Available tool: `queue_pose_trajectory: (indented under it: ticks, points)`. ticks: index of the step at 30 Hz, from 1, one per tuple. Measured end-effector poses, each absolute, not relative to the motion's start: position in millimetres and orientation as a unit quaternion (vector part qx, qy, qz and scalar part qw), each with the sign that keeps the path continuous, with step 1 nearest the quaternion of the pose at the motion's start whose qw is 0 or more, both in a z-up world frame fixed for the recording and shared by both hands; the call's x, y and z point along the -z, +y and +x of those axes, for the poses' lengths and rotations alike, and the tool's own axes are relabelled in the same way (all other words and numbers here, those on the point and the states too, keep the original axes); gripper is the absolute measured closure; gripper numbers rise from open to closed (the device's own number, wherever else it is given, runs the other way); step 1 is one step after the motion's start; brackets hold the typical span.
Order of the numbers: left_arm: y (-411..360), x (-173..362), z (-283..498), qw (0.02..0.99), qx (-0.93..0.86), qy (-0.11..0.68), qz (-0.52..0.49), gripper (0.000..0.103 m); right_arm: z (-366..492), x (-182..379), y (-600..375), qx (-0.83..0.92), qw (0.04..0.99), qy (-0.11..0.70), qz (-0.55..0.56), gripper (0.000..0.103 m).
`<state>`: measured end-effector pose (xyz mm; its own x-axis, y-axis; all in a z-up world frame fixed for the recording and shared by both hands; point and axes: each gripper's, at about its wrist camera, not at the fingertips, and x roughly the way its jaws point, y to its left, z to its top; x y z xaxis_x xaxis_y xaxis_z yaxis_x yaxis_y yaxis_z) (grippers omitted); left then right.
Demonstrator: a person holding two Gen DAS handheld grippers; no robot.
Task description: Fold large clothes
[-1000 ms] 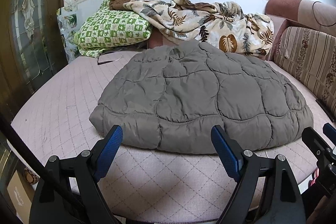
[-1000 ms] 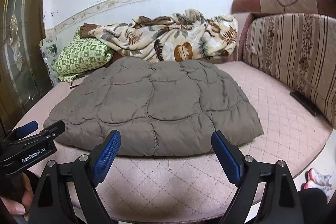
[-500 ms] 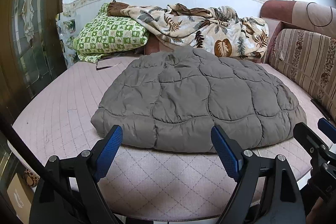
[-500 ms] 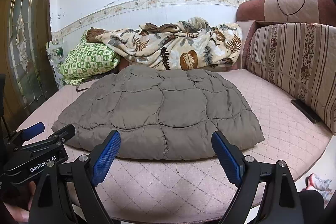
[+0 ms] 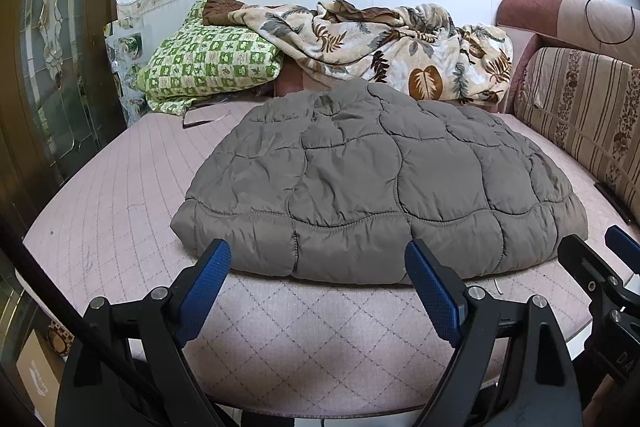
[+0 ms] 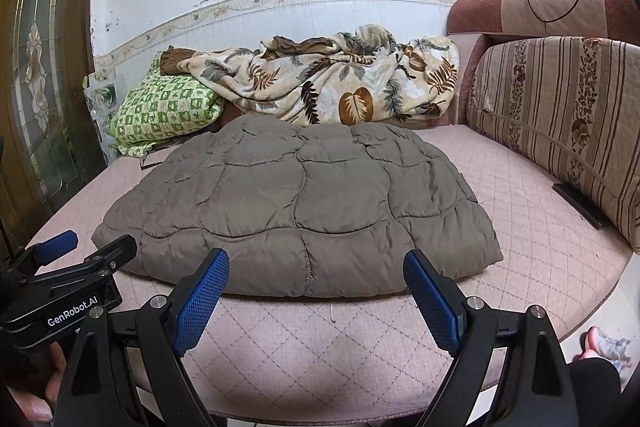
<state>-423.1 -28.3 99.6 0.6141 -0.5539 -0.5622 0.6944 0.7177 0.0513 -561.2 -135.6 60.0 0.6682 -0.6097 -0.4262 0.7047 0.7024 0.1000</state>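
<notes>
Puffy grey-brown quilted jacket [image 6: 296,215] lies flat mid-frame on pink diamond-stitched mattress [image 6: 532,239]. Right gripper [image 6: 316,291], blue-padded black fingers spread, hovers at bottom centre. Left gripper [image 6: 80,255] lower left, near jacket's corner.

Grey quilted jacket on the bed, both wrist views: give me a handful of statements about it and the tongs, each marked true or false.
1. The left tongs are open and hold nothing. True.
2. The right tongs are shut on the hem of the grey quilted jacket. False: they are open, short of the hem, gripping nothing.
3. The jacket lies flat on the pink quilted bed cover. True.
4. A leaf-print blanket is bunched up behind the jacket, by the wall. True.
5. The green checked pillow sits on top of the jacket. False: it lies behind the jacket to the left, near the door.
</notes>
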Motion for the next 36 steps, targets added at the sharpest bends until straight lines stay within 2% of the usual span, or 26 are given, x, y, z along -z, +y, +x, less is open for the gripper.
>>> queue_pose_trajectory:
  ticks: [13, 17, 26, 36]
  points:
    - [-30, -91, -417, 0.887, 0.347, 0.274, 0.135, 0.015, -561, -52, -143, 0.366, 0.9, 0.194, 0.137, 0.011]
    - [-30, -90, -415, 0.884, 0.347, 0.283, 0.138, 0.01, -561, -51, -143, 0.366, 0.899, 0.196, 0.137, 0.011]
    - [-35, -95, -409, 0.881, 0.344, 0.287, 0.152, 0.01, -561, -47, -143, 0.367, 0.898, 0.201, 0.138, 0.011]
    - [-46, -94, -411, 0.885, 0.311, 0.273, 0.215, 0.009, -561, -46, -144, 0.369, 0.897, 0.201, 0.139, 0.011]
